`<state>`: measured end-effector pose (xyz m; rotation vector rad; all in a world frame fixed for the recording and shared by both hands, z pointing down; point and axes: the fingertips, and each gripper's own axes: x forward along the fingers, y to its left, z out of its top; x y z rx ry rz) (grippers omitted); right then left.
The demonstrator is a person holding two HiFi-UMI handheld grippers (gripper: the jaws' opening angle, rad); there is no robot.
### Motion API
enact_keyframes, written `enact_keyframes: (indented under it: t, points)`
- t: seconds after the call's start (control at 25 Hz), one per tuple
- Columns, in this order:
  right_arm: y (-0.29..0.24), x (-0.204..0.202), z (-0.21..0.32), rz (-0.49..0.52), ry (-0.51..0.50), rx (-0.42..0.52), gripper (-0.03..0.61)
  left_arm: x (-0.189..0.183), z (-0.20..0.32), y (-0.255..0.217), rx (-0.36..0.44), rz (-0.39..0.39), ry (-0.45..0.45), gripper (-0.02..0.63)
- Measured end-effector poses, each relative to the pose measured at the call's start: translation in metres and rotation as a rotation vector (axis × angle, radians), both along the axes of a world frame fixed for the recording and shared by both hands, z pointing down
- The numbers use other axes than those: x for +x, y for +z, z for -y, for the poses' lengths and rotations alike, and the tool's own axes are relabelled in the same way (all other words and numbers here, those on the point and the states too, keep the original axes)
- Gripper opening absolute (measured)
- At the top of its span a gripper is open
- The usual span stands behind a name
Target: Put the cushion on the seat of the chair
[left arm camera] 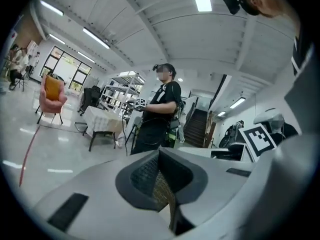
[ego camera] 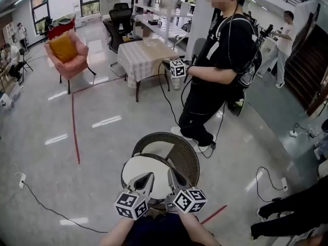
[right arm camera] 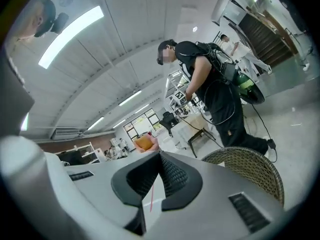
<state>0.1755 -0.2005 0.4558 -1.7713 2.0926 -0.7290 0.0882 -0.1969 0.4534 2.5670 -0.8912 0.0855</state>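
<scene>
White round cushion (ego camera: 147, 172) lay flat on the seat of the wicker chair (ego camera: 180, 152), face up, filling the seat. Being round, it showed no clear long axis. Left gripper (ego camera: 148, 178) (left arm camera: 160, 155) had its jaws together with nothing between them, above the cushion's near edge. Right gripper (ego camera: 174, 175) (right arm camera: 160, 156) had its tips together and was also empty, beside the left. Person in black (ego camera: 220, 60) stood just past the chair. Pink armchair (ego camera: 72, 65) far left held an orange pillow (ego camera: 63, 47).
</scene>
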Motion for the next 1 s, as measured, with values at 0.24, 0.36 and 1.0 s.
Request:
enact_keyframes:
  t: [0.24,0.36,1.0]
  points:
    - [0.006,0.005,0.000,-0.012,-0.036,-0.013,0.002,0.013,-0.002,0.009,0.032,0.065,0.008,0.006]
    - [0.008,0.005,-0.002,-0.016,-0.053,-0.021,0.002,0.019,-0.003,0.010,0.044,0.093,0.010,0.006]
    - [0.018,0.000,-0.011,0.079,-0.080,-0.031,0.002,0.012,-0.008,0.024,0.036,0.113,-0.009,0.000]
